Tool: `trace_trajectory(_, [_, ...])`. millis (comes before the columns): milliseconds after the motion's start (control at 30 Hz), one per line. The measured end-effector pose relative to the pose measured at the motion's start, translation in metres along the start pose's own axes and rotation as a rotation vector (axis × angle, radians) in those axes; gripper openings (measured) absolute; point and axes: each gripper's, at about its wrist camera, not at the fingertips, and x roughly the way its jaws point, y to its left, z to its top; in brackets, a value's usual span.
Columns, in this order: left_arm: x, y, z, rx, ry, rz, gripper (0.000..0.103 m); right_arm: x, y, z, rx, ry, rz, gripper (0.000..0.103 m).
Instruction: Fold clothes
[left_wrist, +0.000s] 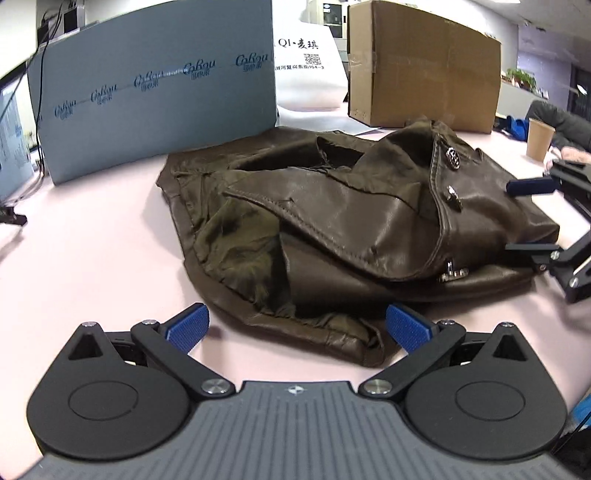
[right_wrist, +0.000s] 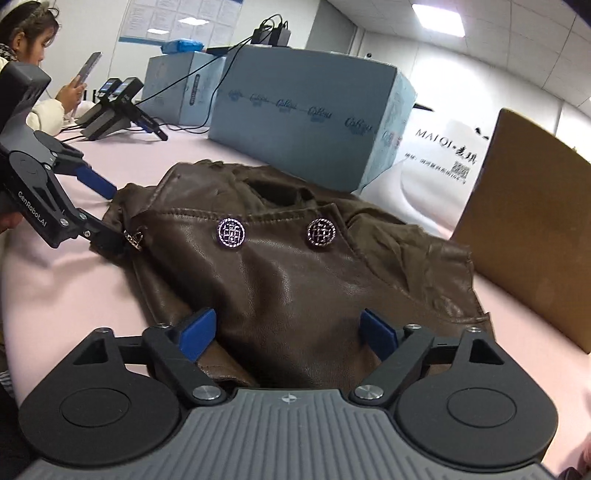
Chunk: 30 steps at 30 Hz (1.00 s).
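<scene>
So the brown leather jacket (left_wrist: 354, 221) is lying crumpled in a heap in the middle of the pink table (left_wrist: 92, 258), lining showing on the near-left side, and two round metal buttons (right_wrist: 231, 232) face up on the front panel. The left gripper (left_wrist: 295, 326) sits at the near hem with its blue pads spread wide apart, not gripping anything, just the jacket's edge between them. The right gripper (right_wrist: 288, 334) is over on the jacket's right edge, fingers also wide open, straddling the leather, nothing pinched. In the right wrist view you can see the left gripper's lower finger touching the jacket edge right by a small metal clasp (right_wrist: 133, 236). Behind the jacket on the far side there's a grey-blue box (left_wrist: 155, 99) with printed logos, a white bag (left_wrist: 310, 70) with a QR code, and a cardboard box (left_wrist: 424, 70). A paper cup (left_wrist: 540, 138) stands far right.
</scene>
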Motion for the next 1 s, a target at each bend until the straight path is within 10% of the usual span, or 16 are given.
trace_trajectory(200, [0.003, -0.009, -0.005, -0.032, -0.065, 0.012, 0.076, 0.005, -0.007, -0.002, 0.061, 0.026, -0.025, 0.03])
trace_trajectory(367, [-0.005, -0.018, -0.008, -0.063, -0.112, -0.009, 0.008, 0.002, -0.028, -0.006, 0.215, 0.01, -0.036, 0.011])
trace_trajectory(767, [-0.05, 0.02, -0.001, -0.147, -0.14, 0.051, 0.004, -0.043, -0.042, -0.003, 0.345, -0.179, -0.083, 0.007])
trace_trajectory(1000, [-0.069, 0.049, -0.012, -0.112, -0.012, 0.18, 0.005, -0.071, -0.05, 0.005, 0.354, -0.205, -0.125, 0.006])
